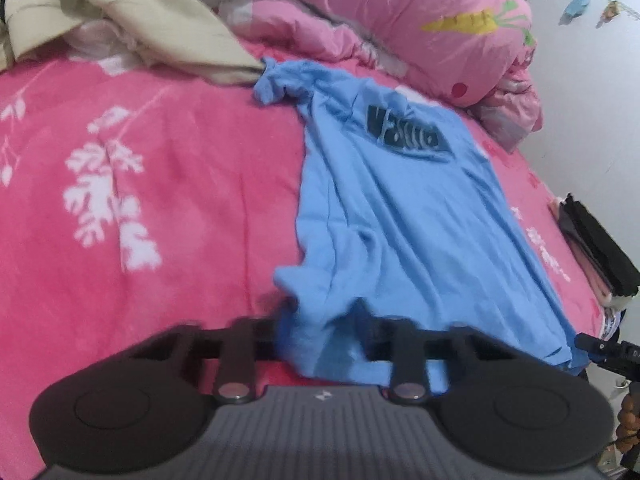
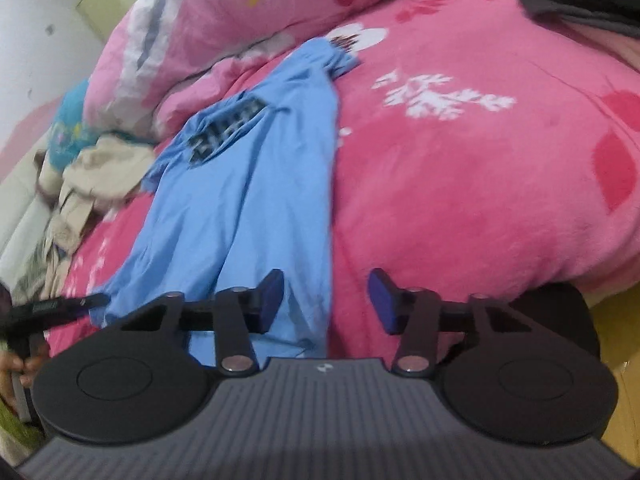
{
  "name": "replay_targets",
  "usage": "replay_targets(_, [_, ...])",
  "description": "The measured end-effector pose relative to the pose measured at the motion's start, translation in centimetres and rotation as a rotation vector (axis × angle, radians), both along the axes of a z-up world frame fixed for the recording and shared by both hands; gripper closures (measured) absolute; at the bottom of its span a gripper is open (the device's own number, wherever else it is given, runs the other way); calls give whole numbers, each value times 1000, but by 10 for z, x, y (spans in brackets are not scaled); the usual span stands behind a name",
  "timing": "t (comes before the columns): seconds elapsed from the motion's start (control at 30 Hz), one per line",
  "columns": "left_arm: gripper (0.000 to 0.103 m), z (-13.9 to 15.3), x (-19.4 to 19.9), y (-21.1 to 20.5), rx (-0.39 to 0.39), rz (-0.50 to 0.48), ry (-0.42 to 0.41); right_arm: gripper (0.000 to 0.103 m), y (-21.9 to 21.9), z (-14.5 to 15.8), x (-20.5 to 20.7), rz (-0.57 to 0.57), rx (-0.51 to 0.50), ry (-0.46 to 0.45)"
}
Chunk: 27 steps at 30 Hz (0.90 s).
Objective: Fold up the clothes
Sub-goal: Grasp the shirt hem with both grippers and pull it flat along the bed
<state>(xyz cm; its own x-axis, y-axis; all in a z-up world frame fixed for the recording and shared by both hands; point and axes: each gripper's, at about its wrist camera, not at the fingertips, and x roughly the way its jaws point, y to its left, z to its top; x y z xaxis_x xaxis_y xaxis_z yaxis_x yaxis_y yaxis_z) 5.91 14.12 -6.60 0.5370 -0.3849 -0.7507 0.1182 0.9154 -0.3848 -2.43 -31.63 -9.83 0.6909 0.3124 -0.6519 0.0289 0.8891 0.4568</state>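
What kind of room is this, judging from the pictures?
Most likely a bedroom in a home. A blue T-shirt lies on a bed covered by a pink blanket, with a bunched pink quilt at the far end and a white wall beside it.

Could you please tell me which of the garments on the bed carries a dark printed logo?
The blue T-shirt lying flat; the cream garment bunched beyond it shows no print.

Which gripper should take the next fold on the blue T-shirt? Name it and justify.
Left. The blue T-shirt's hem already drapes between the left gripper's fingers. The right gripper is open and empty, straddling the shirt's side edge over the pink blanket.
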Motion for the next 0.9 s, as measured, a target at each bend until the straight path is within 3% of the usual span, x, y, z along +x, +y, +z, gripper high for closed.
replay_targets(0.03, [97, -1, 0, 2, -13, 16, 12, 92, 4, 1, -1, 21, -3, -2])
replay_targets(0.07, [97, -2, -1, 4, -27, 32, 24, 100, 6, 3, -5, 37, 0, -6])
replay_targets(0.17, [98, 10, -4, 17, -108, 71, 46, 101, -2, 27, -13, 51, -30, -79])
replay_targets(0.3, [98, 50, -24, 44, -251, 103, 19, 101, -29, 74, -20, 14, -18, -195])
replay_targets(0.43, [98, 75, -48, 61, -294, 139, 49, 101, -52, 89, -23, -24, -52, -209])
replay_targets(0.5, [98, 66, -55, 63, -281, 165, 104, 101, -58, 71, -17, -42, -59, -142])
replay_targets(0.67, [96, 4, -60, 55, -198, 204, 251, 98, -51, 9, -9, -72, -129, 42])
replay_targets(0.73, [93, -9, -64, 57, -231, 214, 263, 97, -47, 15, -17, -92, -168, 24])
replay_targets(0.77, [89, -12, -67, 59, -255, 216, 257, 91, -45, 18, -22, -101, -188, 13])
replay_targets(0.83, [73, -7, -74, 64, -285, 206, 210, 82, -36, 38, -32, -138, -311, -48])
replay_targets(0.9, [65, 0, -81, 69, -277, 201, 148, 80, -19, 58, -37, -89, -367, -135])
